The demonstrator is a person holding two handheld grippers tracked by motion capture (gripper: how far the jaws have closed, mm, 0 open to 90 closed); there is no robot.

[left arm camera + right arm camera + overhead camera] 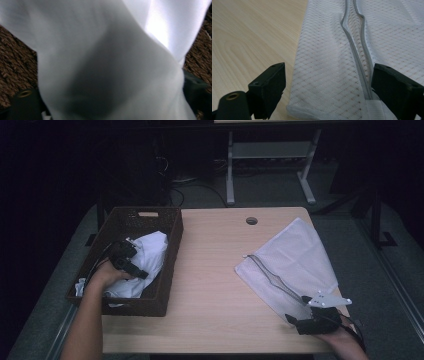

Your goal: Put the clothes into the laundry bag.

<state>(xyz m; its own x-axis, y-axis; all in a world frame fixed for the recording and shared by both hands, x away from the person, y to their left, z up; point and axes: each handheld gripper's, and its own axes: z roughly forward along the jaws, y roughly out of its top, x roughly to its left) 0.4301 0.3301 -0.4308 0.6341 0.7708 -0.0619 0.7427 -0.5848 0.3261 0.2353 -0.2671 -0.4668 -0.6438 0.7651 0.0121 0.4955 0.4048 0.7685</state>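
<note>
A dark woven basket [173,251] stands on the left of the wooden table [212,275] and holds a crumpled white cloth [151,251]. My left gripper [141,272] reaches down into the basket onto that cloth. In the left gripper view the white cloth [105,62] bulges between its jaws, which stand wide apart at the bottom corners. A white mesh zipper bag [295,255] lies flat on the right. My right gripper [298,309] rests at the bag's near corner, open, its jaws either side of the mesh bag [329,65] and its grey zipper [358,52].
A round cable hole [251,220] sits near the table's far edge. Beyond the table, white metal table legs [230,175] and cables stand on the dark floor. Bare wood lies between the basket and the bag.
</note>
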